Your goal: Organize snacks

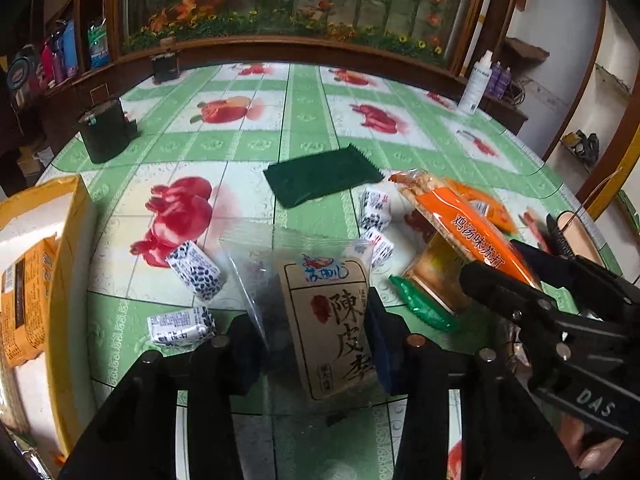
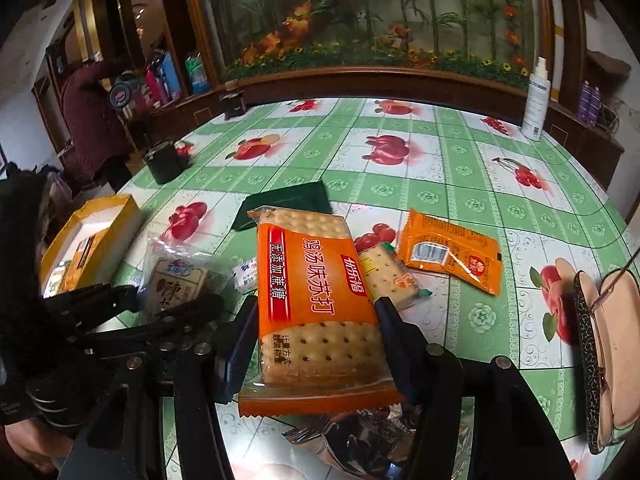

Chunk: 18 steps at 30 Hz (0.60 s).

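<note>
Early going: 1 orange packet (image 1: 24, 300) sits in the yellow box (image 1: 68, 280); left fingers (image 1: 312, 344) grip the plum bag (image 1: 328, 320), right fingers (image 2: 316, 344) the cracker pack (image 2: 316, 288), others scattered on the worktop (image 2: 460, 168).

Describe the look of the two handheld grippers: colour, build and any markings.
Both are black, angular, two-finger tools. The left gripper has straight black fingers with dark blue pads and round silver bolt heads along its frame. The right gripper matches it: the same blue pads and silver bolts. From the left wrist view, its black body bears white letters, DAS. No cables or sleeves are visible.
</note>
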Available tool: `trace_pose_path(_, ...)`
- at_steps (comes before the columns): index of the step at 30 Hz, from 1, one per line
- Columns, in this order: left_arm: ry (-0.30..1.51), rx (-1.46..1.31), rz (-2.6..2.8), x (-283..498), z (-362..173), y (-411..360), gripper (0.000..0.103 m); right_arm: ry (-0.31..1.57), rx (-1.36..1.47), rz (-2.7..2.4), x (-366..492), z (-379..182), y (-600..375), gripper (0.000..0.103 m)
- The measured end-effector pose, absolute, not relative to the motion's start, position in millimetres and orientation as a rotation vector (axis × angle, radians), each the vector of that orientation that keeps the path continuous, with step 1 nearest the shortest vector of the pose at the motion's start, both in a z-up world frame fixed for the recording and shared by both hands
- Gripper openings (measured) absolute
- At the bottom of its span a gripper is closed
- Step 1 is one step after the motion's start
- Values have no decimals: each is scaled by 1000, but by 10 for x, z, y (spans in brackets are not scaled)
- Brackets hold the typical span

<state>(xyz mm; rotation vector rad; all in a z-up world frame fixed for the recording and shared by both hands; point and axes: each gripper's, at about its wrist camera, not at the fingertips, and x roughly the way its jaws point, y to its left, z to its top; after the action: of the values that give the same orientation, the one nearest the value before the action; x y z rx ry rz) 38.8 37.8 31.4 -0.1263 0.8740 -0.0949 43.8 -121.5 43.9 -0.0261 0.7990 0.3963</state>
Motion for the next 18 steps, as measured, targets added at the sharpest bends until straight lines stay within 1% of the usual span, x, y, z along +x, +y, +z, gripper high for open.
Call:
trace_pose_path(9,768,-164,-115,253,651,504,43,755,62,367,400,598,-1281,63)
trace_pose_path(13,696,-184,-94,135,886,686,43,728,72,357,322,720,-1103,63)
trace_pose_path(18,657,-188,-23,23,1051,1020,43,708,97,399,216,823,-737,63)
